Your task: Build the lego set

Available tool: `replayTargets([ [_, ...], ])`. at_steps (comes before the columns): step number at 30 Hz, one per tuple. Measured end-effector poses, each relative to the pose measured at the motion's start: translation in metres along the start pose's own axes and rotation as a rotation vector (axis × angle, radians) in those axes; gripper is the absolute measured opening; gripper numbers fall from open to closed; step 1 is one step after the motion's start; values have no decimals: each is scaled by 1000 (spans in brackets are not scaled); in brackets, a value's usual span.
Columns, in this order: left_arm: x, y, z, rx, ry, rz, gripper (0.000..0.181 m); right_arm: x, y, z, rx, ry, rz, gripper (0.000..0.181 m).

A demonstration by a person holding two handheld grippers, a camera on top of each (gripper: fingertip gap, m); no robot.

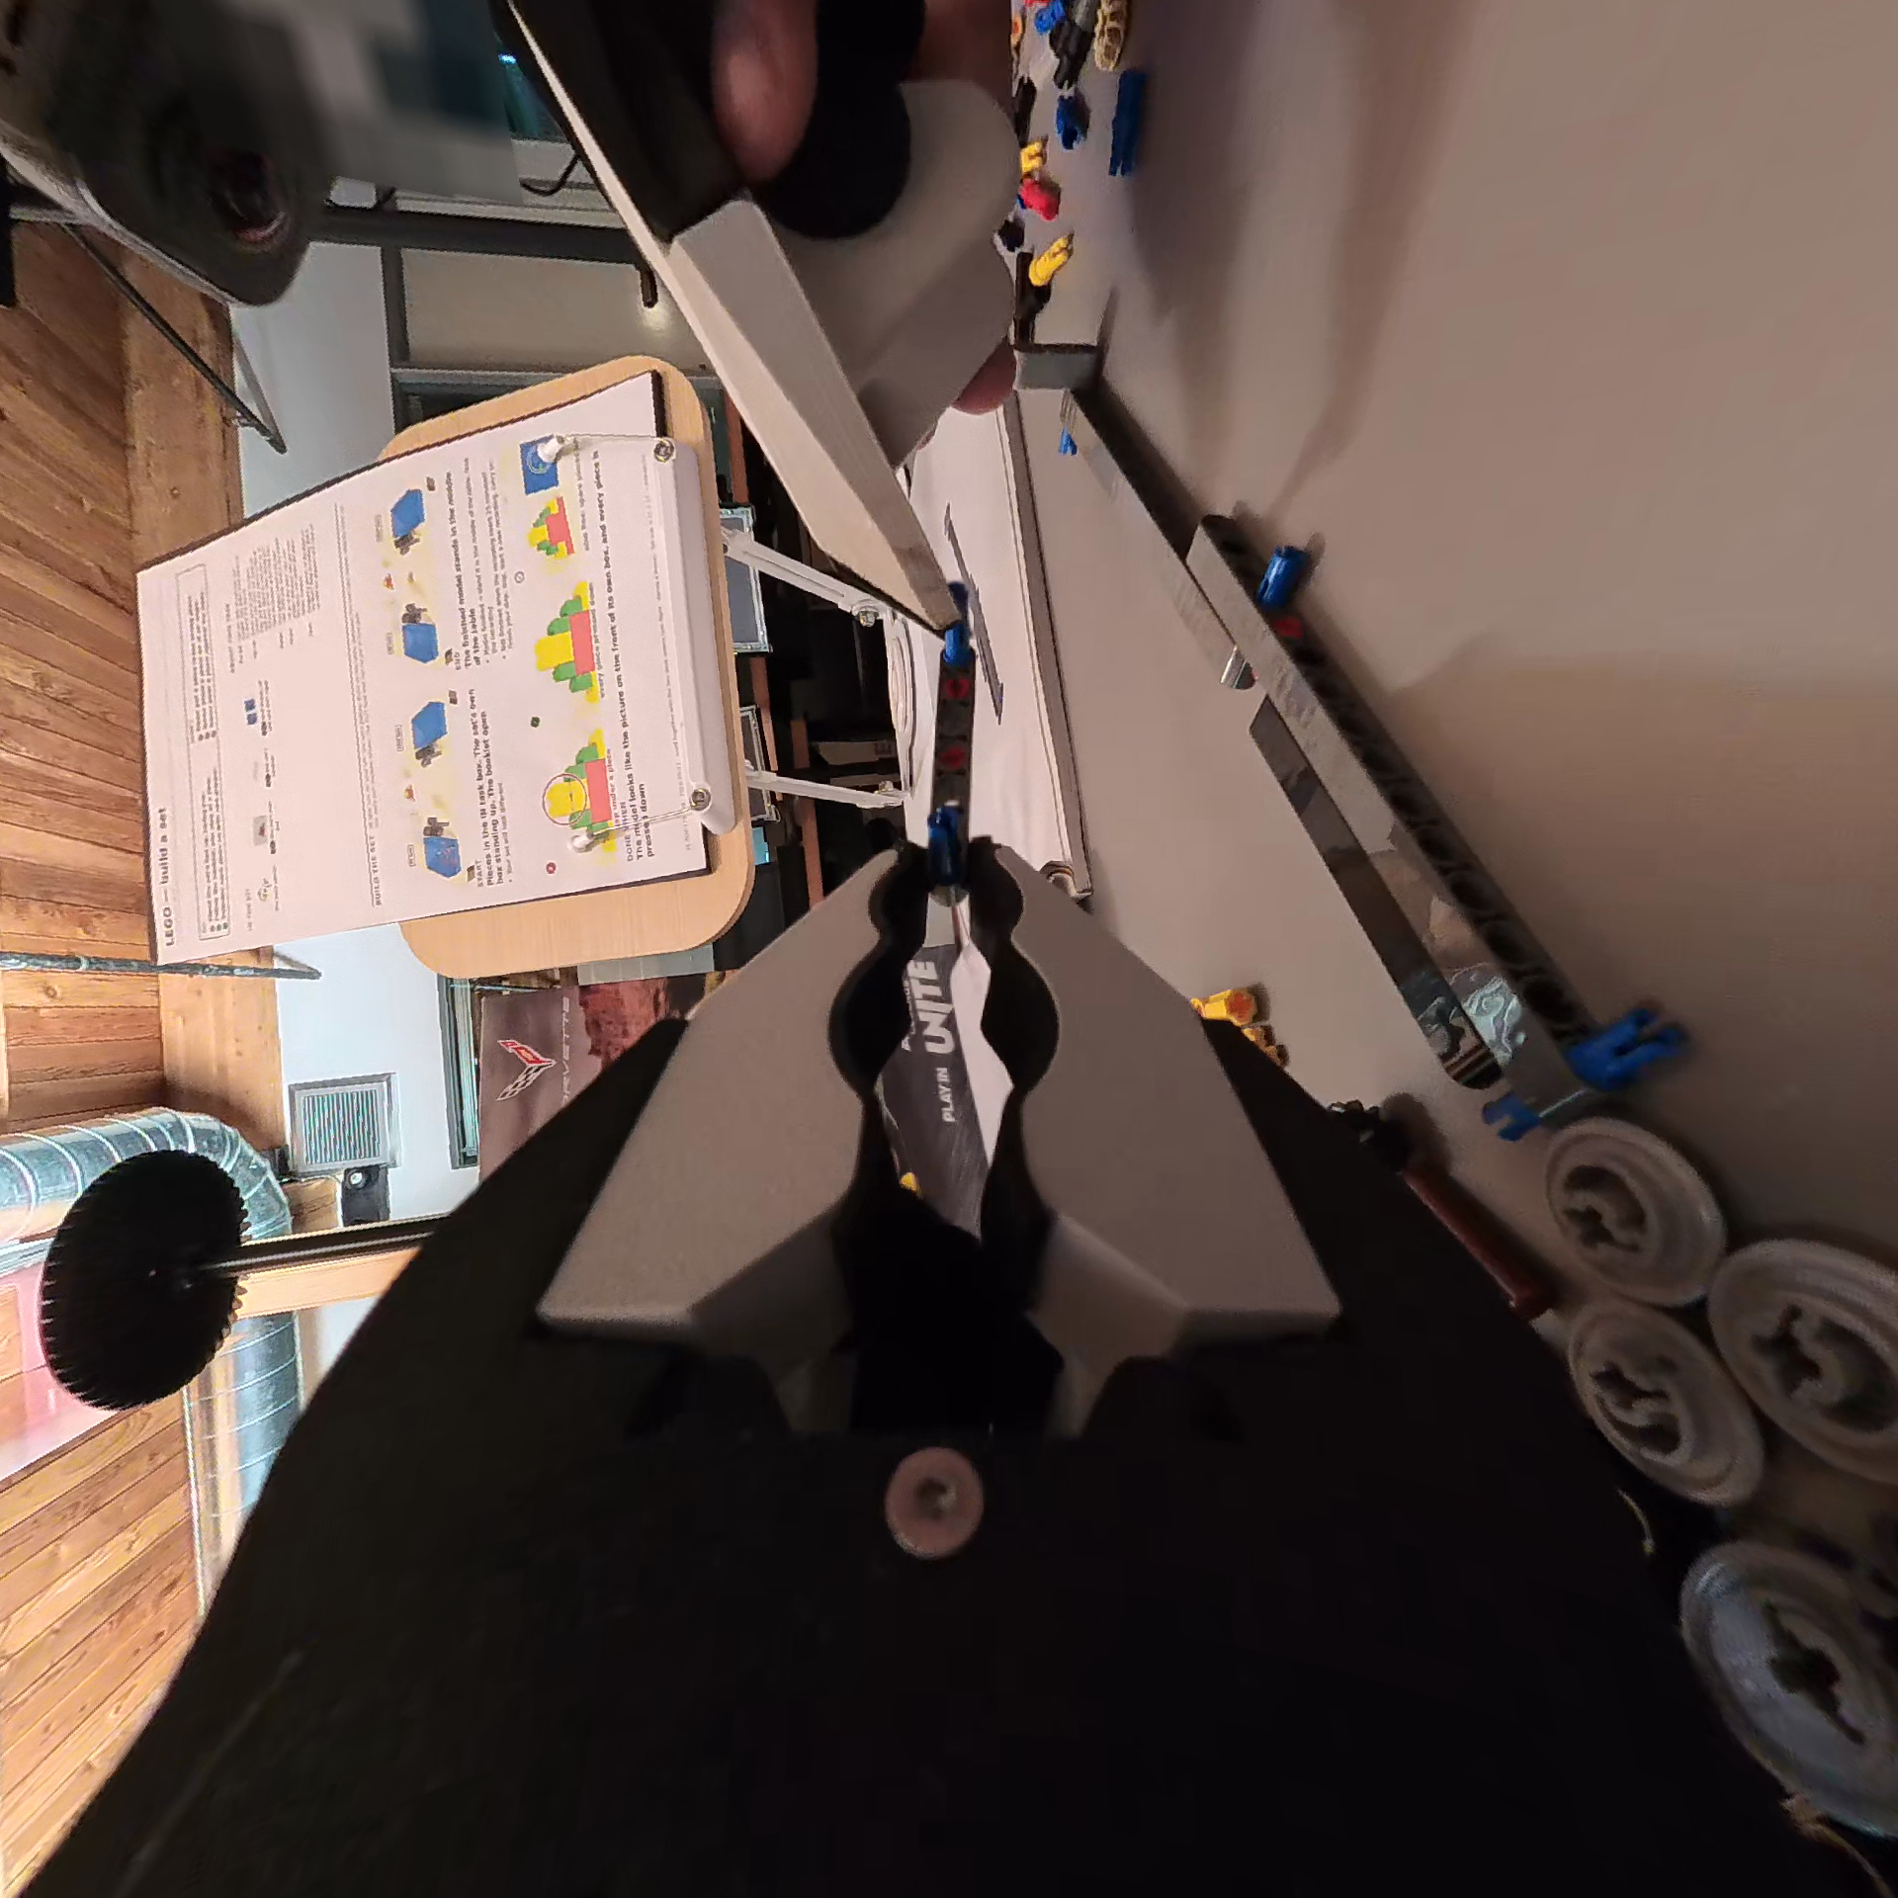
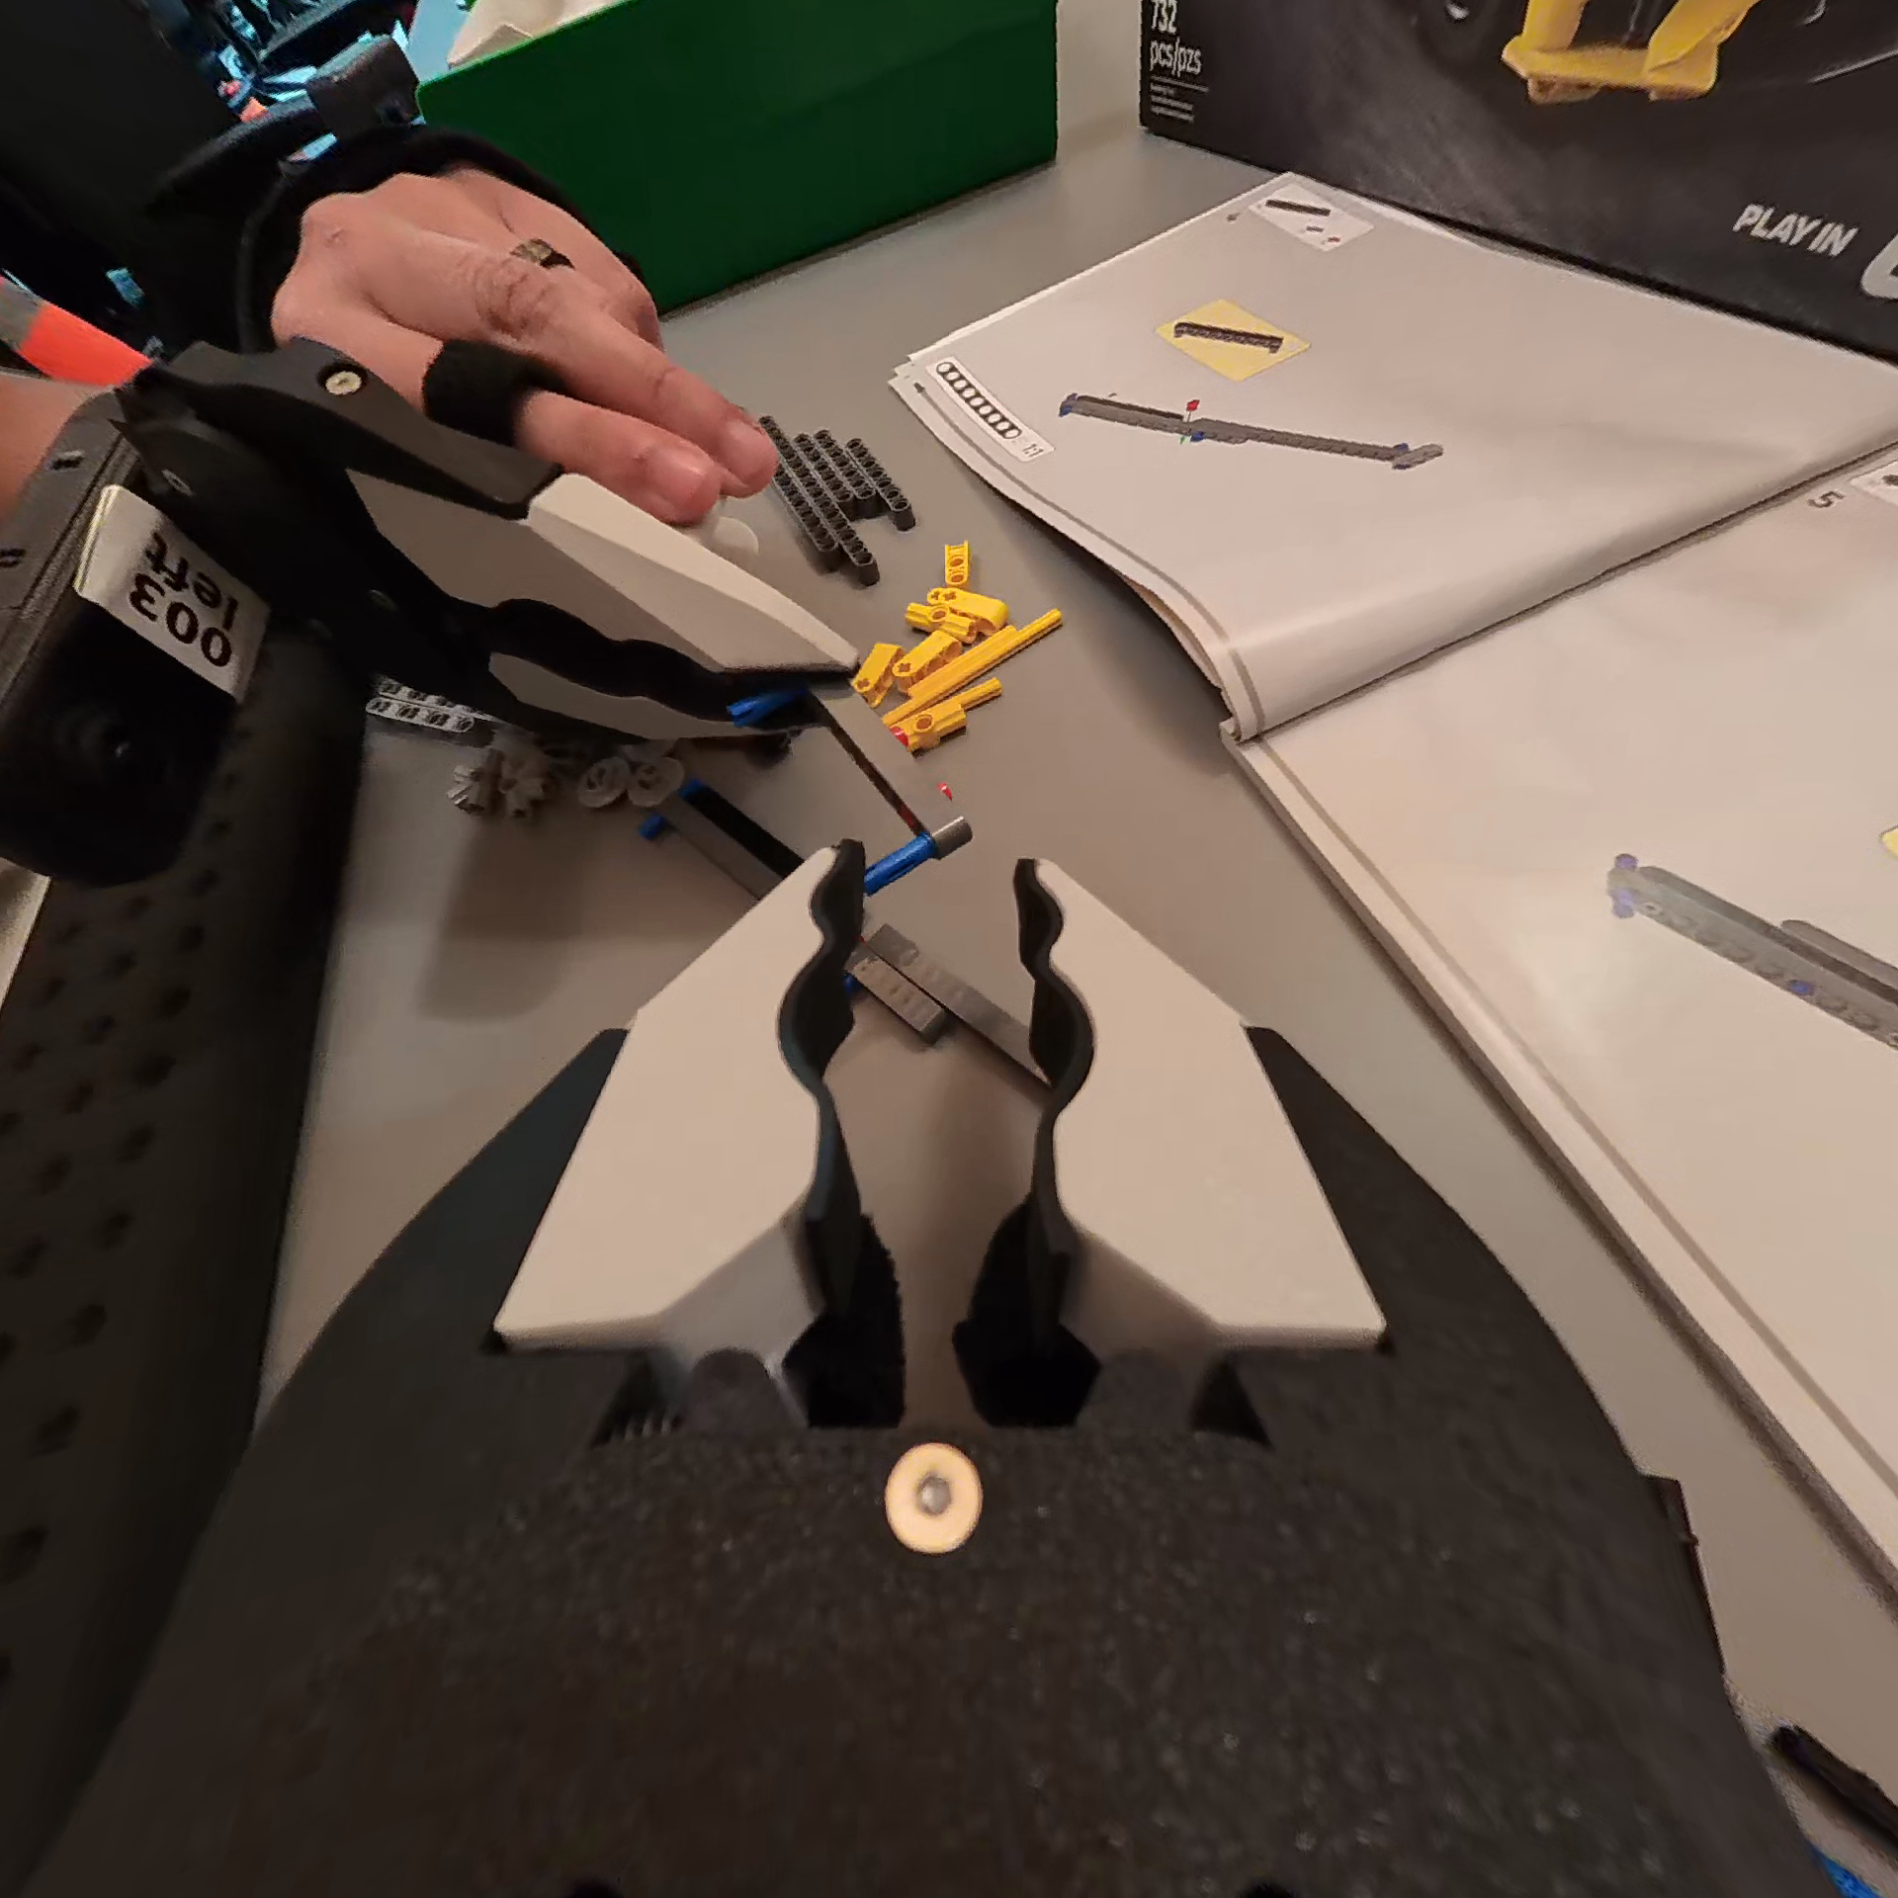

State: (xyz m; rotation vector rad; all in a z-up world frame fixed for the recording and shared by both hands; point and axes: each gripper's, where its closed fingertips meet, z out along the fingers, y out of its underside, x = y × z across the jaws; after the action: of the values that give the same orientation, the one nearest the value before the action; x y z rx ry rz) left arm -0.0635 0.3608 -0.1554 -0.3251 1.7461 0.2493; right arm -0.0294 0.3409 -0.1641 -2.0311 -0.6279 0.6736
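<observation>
Left gripper (image 2: 811, 698) clamped on near end of thin black beam (image 1: 953, 734), held in air over table (image 2: 1078, 781); right gripper (image 2: 937, 868) open, its left finger touching blue pin (image 2: 904, 855) at beam's far tip.

Risk: sideways push w/ only an end grip could twist beam out or pop pin off.

Long axis runs straight out from left gripper's fingers, tip toward right gripper & slightly down.

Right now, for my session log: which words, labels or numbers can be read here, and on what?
I won't quote writing; here is what bears it.
Black set box: large white print, legible.
Open instruction booklet: step numbers, legible.
White sticker on left gripper (gripping a black beam): black print, legible.
Sheet on the stand: headings legible, small print blurred.
</observation>
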Motion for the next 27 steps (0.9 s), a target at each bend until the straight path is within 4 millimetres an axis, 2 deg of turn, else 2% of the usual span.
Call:
replayTargets([
  [5,-1,1,0,-2,-9,-11,6,-1,-3,-2,17,-3,-13,29],
  [10,0,8,1,-18,-4,-16,6,11,0,-5,-11,92,-56,28],
  [18,1,7,-1,-22,-6,5,6,-5,-7,0,25,-39,64,28],
  [23,-1,6,0,-26,-15,5,6,-1,-1,7,-17,8,58,25],
  [27,-1,7,0,-36,-12,9,6,1,-3,9,-13,51,35,5],
])
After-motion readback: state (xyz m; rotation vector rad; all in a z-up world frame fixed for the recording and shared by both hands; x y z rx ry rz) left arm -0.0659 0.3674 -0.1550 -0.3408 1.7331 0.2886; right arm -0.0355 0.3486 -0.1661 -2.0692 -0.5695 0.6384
